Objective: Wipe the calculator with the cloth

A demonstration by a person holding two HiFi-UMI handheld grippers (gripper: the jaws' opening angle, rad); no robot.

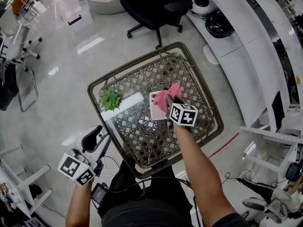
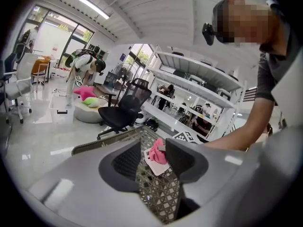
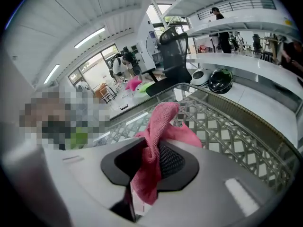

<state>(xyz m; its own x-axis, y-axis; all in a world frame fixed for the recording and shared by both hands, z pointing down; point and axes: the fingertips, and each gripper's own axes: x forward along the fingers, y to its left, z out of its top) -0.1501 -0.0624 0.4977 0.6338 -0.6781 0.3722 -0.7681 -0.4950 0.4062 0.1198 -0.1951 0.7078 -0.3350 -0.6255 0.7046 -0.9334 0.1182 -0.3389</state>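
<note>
The left tool [image 1: 94, 136] is held released and empty, off the near-left edge of the worktop [image 1: 134, 66]. A small green plant [image 1: 110, 100] is set on the lattice-patterned worktop, and the white calculator [image 1: 154, 110] lies near its middle. The calculator's right part is hidden by the pink cloth [image 1: 168, 97], so its keys cannot be made out. The cloth is clenched in the right tool [image 1: 173, 101]. A black office chair [image 1: 151, 6] is seen on the glossy floor [image 1: 71, 56] beyond.
</note>
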